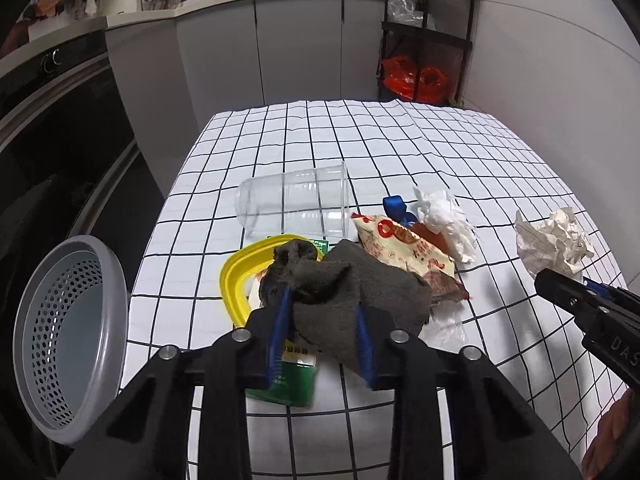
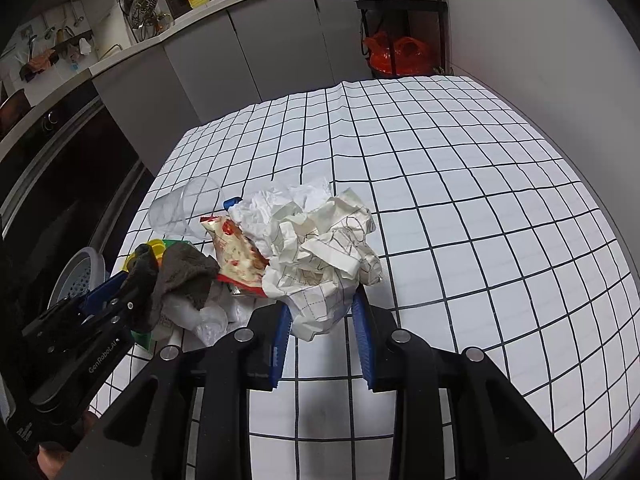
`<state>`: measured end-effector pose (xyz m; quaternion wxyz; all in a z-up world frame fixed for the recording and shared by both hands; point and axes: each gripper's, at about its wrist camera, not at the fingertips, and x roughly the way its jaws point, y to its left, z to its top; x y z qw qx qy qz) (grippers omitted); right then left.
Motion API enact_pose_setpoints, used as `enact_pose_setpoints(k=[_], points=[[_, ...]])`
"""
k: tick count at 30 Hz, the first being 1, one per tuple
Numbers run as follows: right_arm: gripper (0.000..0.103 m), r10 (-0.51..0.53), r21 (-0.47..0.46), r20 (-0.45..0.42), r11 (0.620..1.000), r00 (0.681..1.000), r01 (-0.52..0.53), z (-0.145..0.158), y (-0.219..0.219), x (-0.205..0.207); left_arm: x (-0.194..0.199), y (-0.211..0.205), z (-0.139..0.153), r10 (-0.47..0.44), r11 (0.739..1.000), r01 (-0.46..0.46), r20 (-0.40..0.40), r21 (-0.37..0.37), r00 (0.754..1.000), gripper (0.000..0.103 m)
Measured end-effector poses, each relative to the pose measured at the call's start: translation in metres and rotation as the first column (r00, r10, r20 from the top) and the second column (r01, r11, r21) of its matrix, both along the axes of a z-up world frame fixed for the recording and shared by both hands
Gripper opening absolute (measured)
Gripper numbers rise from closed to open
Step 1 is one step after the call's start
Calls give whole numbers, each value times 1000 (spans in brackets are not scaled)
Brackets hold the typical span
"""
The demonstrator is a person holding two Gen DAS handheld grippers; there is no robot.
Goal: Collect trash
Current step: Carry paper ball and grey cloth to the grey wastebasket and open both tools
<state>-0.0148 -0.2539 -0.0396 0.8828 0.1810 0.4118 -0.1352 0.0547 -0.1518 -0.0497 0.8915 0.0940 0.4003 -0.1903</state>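
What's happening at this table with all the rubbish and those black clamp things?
A person is clearing trash with two hand-held grippers. The left gripper is closed on a grey rag; the right gripper straddles a crumpled paper ball. A clear plastic cup, snack wrapper and tissue lie on the checked tablecloth. A grey bin waits beside it.
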Motion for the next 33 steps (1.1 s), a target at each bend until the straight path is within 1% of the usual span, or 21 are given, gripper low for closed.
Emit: enact_pose_setpoints(k=[1, 2, 3, 6, 15, 22, 25, 33], points=[[28, 0, -1, 1, 1000, 1000, 0, 0, 1, 0, 0, 2, 1, -4, 1000, 4, 0, -6, 1000, 22], [28, 1, -2, 1, 1000, 1000, -1, 0, 1, 0, 0, 3, 3, -5, 1000, 5, 1, -10, 1000, 17], [28, 2, -3, 2, 1000, 1000, -2, 0, 2, 1, 0, 4, 4, -7, 1000, 7, 4, -13, 1000, 14], [28, 4, -2, 11, 1000, 1000, -4, 3, 4, 2, -2, 8, 15, -14, 999, 15, 28, -34, 1000, 12], [28, 33, -27, 58, 999, 998, -32, 19, 24, 2, -15, 31, 65, -12, 993, 27, 132, -118, 991, 11], [28, 51, -35, 69, 998, 996, -49, 22, 39, 9, -19, 62, 102, 29, 986, 7, 212, -168, 977, 10], [28, 65, -45, 77, 997, 995, -62, 24, 49, 12, -20, 76, 110, 57, 984, -15, 233, -177, 971, 10], [28, 121, -41, 108, 992, 987, -117, 33, 81, 25, -12, 123, 121, 138, 979, -96, 244, -178, 960, 10]])
